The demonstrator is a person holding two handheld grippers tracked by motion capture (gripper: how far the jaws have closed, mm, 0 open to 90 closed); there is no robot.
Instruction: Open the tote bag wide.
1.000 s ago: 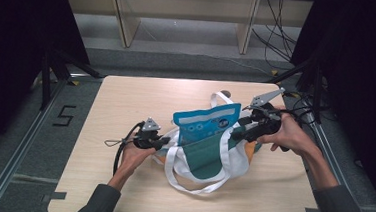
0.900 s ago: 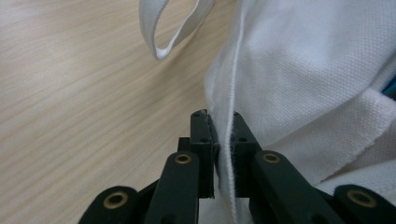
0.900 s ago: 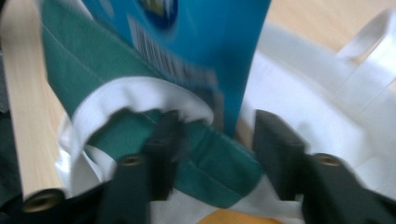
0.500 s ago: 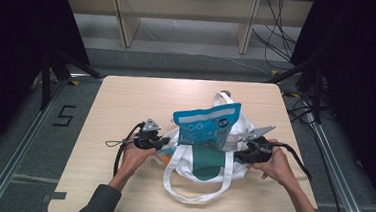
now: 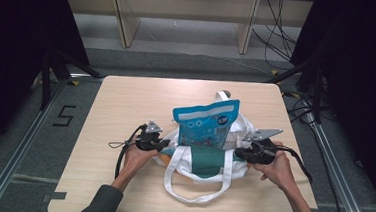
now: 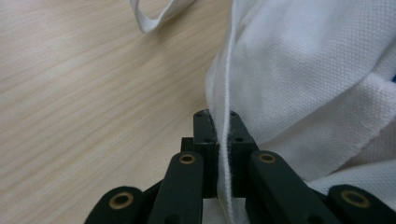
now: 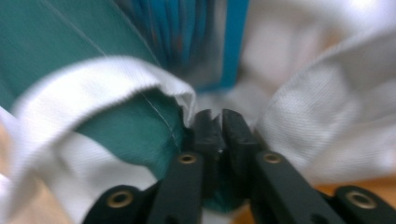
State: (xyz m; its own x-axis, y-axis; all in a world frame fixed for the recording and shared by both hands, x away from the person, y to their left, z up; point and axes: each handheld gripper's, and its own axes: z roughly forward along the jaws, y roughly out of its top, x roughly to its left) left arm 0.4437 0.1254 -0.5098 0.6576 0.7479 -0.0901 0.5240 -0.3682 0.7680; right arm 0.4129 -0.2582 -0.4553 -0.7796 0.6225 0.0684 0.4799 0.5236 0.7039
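Note:
A white and teal tote bag [image 5: 207,160] lies on the wooden table [image 5: 126,101], and a blue pouch [image 5: 205,125] stands upright in its mouth. My left gripper [image 5: 165,145] is at the bag's left side, shut on a white seam edge [image 6: 224,93] that runs between its jaws. My right gripper [image 5: 238,153] is low at the bag's right side. Its jaws [image 7: 215,116] closed and have just eased open a little, still pinching the bag's white and teal fabric [image 7: 140,135]. The pouch's blue edge [image 7: 233,42] rises just beyond them.
The bag's white handle loop [image 5: 190,194] lies on the table toward the person, and a second strap [image 5: 222,95] pokes out behind the pouch. Dark frame rails run along both table sides. Cables [image 5: 299,164] trail from the grippers.
My right gripper dropped from beside the pouch's upper right down to table level at the bag's right edge and closed on the fabric. The left gripper stayed put.

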